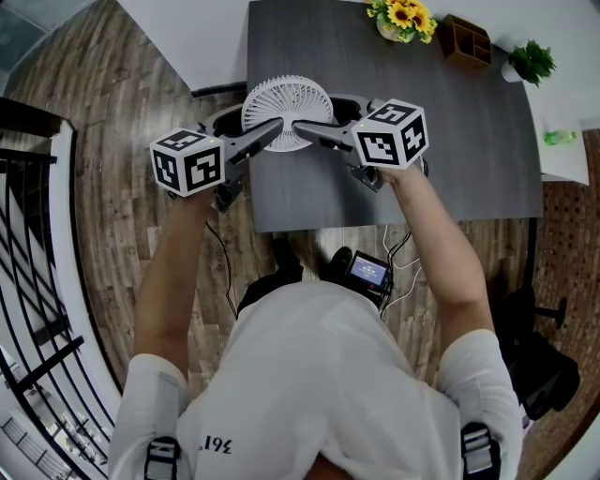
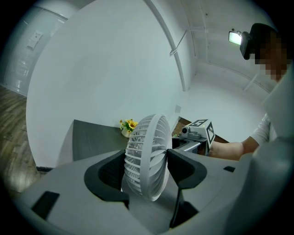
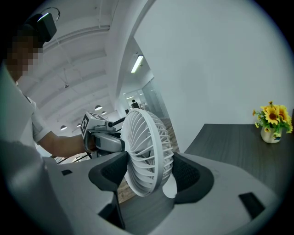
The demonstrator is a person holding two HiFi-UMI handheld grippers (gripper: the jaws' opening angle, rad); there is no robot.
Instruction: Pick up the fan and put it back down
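White fan [image 1: 287, 111] sits pinched at opposite rims between your left gripper [image 2: 147, 166] and right gripper [image 3: 149, 168], apparently raised clear of the dark grey table [image 1: 459, 150] near its front-left edge; pick-up looks done, set-down remains.

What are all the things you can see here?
fan: one, white, round, gripped between both tools above the table's near side
table: one, dark grey, in front of the person
flowers: one bunch, yellow, in a pale pot at the table's far edge
box: one, brown, with compartments, right of the flowers
plant: one, green, white pot, at the far right corner
floor: brown-grey wood, around the table
left tool: one, grey, shut on the fan
right tool: one, grey, shut on the fan
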